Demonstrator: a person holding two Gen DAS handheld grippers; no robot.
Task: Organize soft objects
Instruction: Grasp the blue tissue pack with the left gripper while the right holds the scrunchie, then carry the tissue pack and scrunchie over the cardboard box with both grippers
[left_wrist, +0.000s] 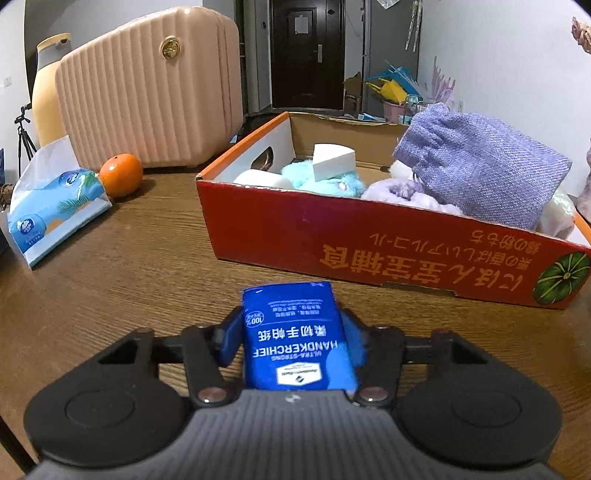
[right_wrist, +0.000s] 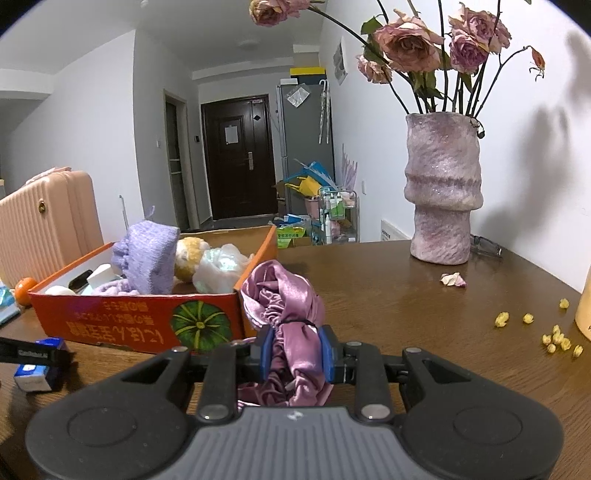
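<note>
- Left hand-held gripper (left_wrist: 293, 334): its blue pads pinch a blue handkerchief pack (left_wrist: 295, 339) from both sides, low over the tabletop (left_wrist: 129, 266) just in front of the red cardboard box (left_wrist: 369, 243).
- Right hand-held gripper (right_wrist: 295, 354): its jaws are pressed together on a bunched pink satin cloth (right_wrist: 284, 299), held just beside the box's near right corner, the one with the green pumpkin print.
- Judged step: carrying both soft items into the box. The pack should clear the box's near wall before release, and the free patch between the white foam wedge (left_wrist: 332, 160) and the purple knit pouch (left_wrist: 480, 166) looks the best landing place.
- The satin cloth hangs loose below the pads; a lift well above the box rim would likely keep its trailing folds from catching on the wall.
- The box already holds a teal fluffy item (left_wrist: 306, 175), a lilac fluffy item (left_wrist: 399, 192) and a pale bundle to the right of the pouch.
- Left of the box lie a tissue packet (left_wrist: 55, 199) and an orange (left_wrist: 121, 175), before a pink suitcase (left_wrist: 147, 88).
- Hidden or unclear: the pack's rear end sits under the gripper body; the box floor beneath the pouch is covered; whether the pack touches the tabletop cannot be told; the cloth's full length is hidden behind the gripper.
</note>
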